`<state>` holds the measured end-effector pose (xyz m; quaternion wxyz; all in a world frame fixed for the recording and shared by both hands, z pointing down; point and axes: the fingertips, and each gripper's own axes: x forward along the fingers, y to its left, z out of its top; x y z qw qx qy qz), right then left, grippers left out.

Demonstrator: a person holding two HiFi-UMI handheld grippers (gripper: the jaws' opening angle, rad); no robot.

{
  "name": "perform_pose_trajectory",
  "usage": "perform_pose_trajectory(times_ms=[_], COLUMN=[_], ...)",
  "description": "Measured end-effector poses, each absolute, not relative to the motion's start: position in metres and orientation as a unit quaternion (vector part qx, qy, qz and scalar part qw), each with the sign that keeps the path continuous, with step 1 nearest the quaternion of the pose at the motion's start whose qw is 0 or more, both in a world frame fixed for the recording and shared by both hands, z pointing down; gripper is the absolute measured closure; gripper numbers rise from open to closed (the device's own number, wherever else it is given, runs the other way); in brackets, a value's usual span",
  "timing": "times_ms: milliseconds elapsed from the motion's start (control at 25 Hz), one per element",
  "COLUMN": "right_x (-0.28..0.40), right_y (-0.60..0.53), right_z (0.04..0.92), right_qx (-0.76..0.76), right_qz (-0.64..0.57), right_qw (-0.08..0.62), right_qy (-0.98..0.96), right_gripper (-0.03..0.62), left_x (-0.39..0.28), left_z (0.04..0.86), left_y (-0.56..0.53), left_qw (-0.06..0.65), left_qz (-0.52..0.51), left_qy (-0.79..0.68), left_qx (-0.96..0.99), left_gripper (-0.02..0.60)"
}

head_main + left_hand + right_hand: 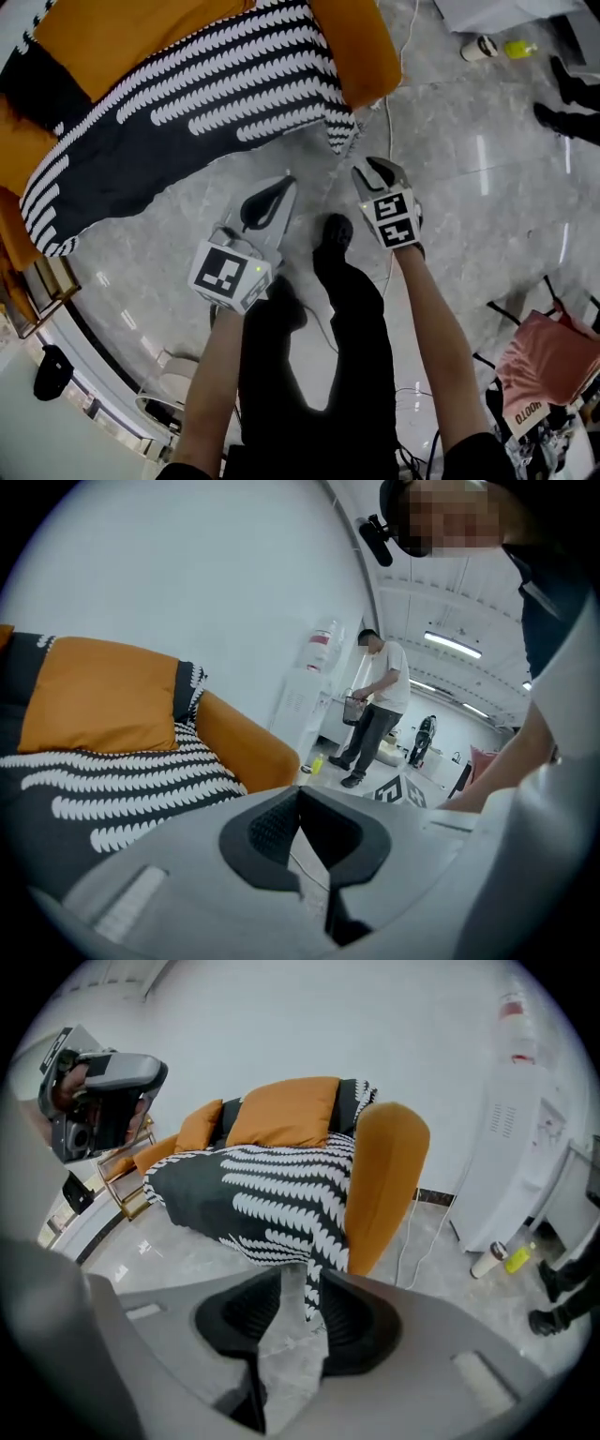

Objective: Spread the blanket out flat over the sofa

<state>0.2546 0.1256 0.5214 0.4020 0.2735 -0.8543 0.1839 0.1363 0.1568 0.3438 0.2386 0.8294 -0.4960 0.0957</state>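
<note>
A black blanket with white feather-like stripes lies spread over the seat of the orange sofa, and one corner hangs off by the armrest. Both grippers hover over the marble floor in front of the sofa, clear of the blanket. My left gripper has its tips together and holds nothing. My right gripper is open and empty, a short way below the hanging corner. In the left gripper view, the left gripper points past the blanket and armrest. Seen from the right gripper, the blanket drapes beside the armrest.
A white cable runs across the floor by the armrest. A paper cup and yellow bottle stand at the back right near someone's shoes. A gold side table is at left. A person stands farther off.
</note>
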Motion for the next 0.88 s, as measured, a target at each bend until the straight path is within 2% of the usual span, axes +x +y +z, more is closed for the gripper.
perform_pose_trajectory(times_ms=[480,600,880], right_x=[0.251,0.246,0.238], right_y=[0.138,0.139,0.156], right_z=[0.371,0.335,0.226], right_qx=[0.225,0.195,0.183], right_qz=[0.243,0.260,0.236], right_qw=[0.381,0.365,0.334], right_qy=[-0.863,-0.872,-0.894], right_gripper=[0.462,0.497,0.497], left_x=[0.168,0.177,0.183], left_z=[0.244,0.217,0.141], left_y=[0.171,0.170,0.202], left_qw=[0.300,0.305,0.326], left_qz=[0.142,0.134,0.110], left_qy=[-0.467,-0.468,-0.494], left_qx=[0.820,0.818,0.799], left_gripper=[0.574,0.574,0.574])
